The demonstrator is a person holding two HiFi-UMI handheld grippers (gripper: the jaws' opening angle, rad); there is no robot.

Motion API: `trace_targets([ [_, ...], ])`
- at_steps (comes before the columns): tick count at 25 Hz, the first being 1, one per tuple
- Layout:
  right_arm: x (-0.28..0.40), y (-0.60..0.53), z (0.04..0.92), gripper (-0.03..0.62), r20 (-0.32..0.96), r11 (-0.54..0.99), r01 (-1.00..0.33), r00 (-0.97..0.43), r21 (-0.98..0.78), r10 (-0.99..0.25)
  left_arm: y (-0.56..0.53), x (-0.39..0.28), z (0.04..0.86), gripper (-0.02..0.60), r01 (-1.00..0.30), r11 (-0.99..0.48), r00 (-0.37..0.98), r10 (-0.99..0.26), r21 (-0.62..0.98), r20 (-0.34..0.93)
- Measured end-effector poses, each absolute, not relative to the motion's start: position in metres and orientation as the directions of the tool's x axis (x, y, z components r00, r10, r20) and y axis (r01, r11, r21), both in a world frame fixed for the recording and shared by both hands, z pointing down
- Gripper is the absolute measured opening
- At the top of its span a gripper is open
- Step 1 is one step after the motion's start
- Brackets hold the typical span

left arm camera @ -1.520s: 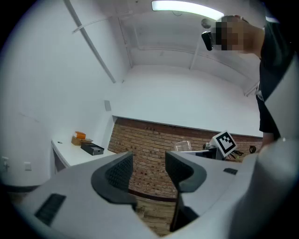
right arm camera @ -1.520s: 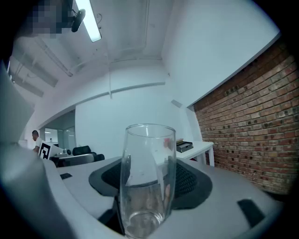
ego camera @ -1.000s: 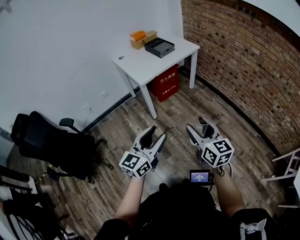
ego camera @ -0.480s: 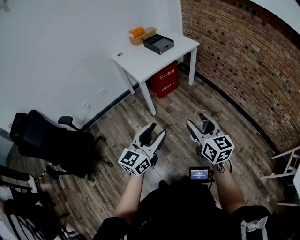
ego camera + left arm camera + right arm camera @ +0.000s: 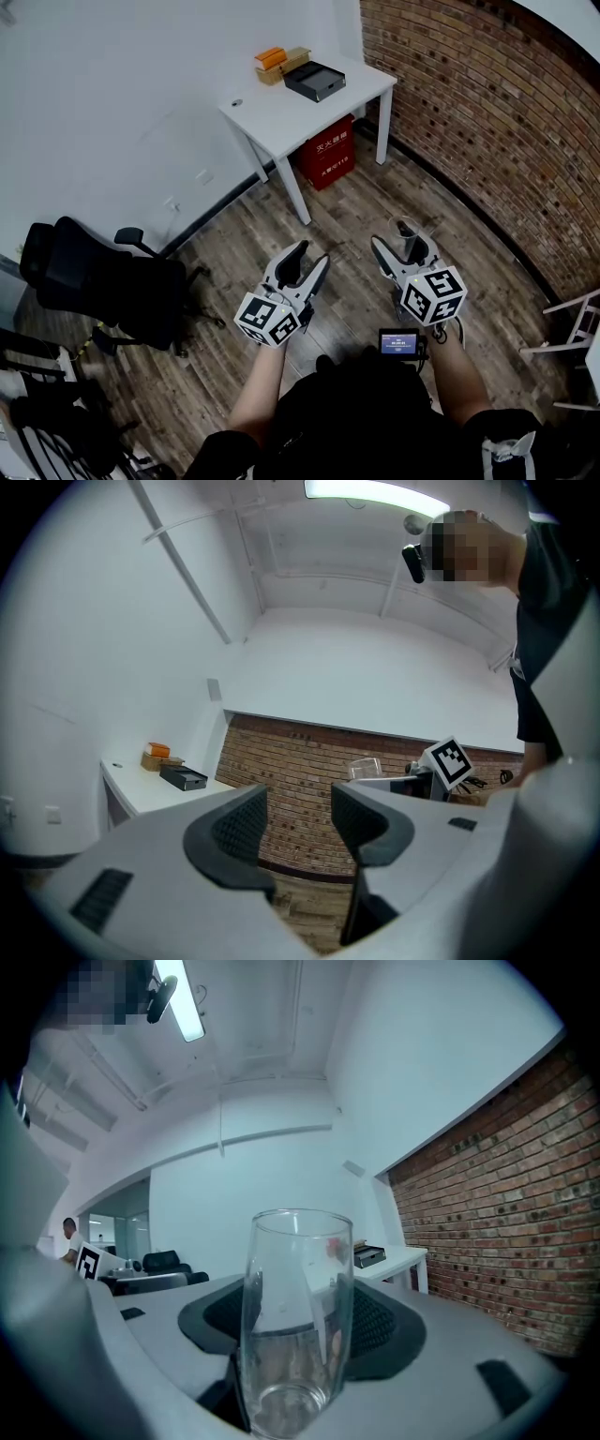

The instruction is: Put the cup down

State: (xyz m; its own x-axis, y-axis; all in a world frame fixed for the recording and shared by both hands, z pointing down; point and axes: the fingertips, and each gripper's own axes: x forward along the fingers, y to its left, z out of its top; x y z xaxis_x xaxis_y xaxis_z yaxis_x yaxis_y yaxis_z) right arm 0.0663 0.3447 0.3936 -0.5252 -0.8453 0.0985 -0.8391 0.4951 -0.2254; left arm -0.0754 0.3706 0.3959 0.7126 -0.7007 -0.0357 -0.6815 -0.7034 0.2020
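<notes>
Jaws of the right gripper (image 5: 401, 251) are seen in the head view clenched on a clear glass cup (image 5: 410, 236), held above the wooden floor (image 5: 356, 206), well apart from the far white table (image 5: 291, 117). In the left gripper view, the left gripper (image 5: 298, 810) is shown parted, with nothing between. In the right gripper view, the cup is gripped between dark pads (image 5: 384, 1321).

- The cup (image 5: 298, 1326) is a tall, clear drinking glass, standing upright.
- It is clamped near its base between the right tongs (image 5: 405, 251), at 3 o'clock from the middle of the head view.
</notes>
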Motion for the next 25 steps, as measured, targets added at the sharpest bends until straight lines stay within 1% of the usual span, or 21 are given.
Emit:
trace_targets([
  [5, 0.086, 0.344, 0.4, 0.284, 0.107, 0.487, -0.841, -0.52, -0.235, -0.847, 0.367, -0.061, 0.397, 0.219, -0.694, -0.694, 0.703, -0.71, 0.189, -0.025],
  [9, 0.108, 0.34, 0.407, 0.284, 0.109, 0.478, -0.841, -0.516, -0.255, -0.85, 0.357, -0.062, 0.396, 0.212, -0.745, -0.647, 0.654, -0.756, 0.163, -0.01],
  [13, 0.127, 0.335, 0.416, 0.284, 0.113, 0.473, -0.836, -0.518, -0.278, -0.848, 0.355, -0.058, 0.4, 0.209, -0.768, -0.62, 0.627, -0.779, 0.159, -0.007],
  [18, 0.135, 0.326, 0.425, 0.284, 0.121, 0.471, -0.827, -0.525, -0.305, -0.843, 0.347, -0.061, 0.411, 0.207, -0.785, -0.593, 0.604, -0.797, 0.181, 0.011],
  [22, 0.138, 0.307, 0.428, 0.284, 0.122, 0.467, -0.827, -0.523, -0.314, -0.844, 0.326, -0.06, 0.414, 0.207, -0.781, -0.595, 0.607, -0.794, 0.19, 0.009],
  [25, 0.136, 0.288, 0.434, 0.284, 0.134, 0.459, -0.83, -0.518, -0.317, -0.845, 0.301, -0.059, 0.426, 0.207, -0.775, -0.601, 0.618, -0.785, 0.194, 0.035],
])
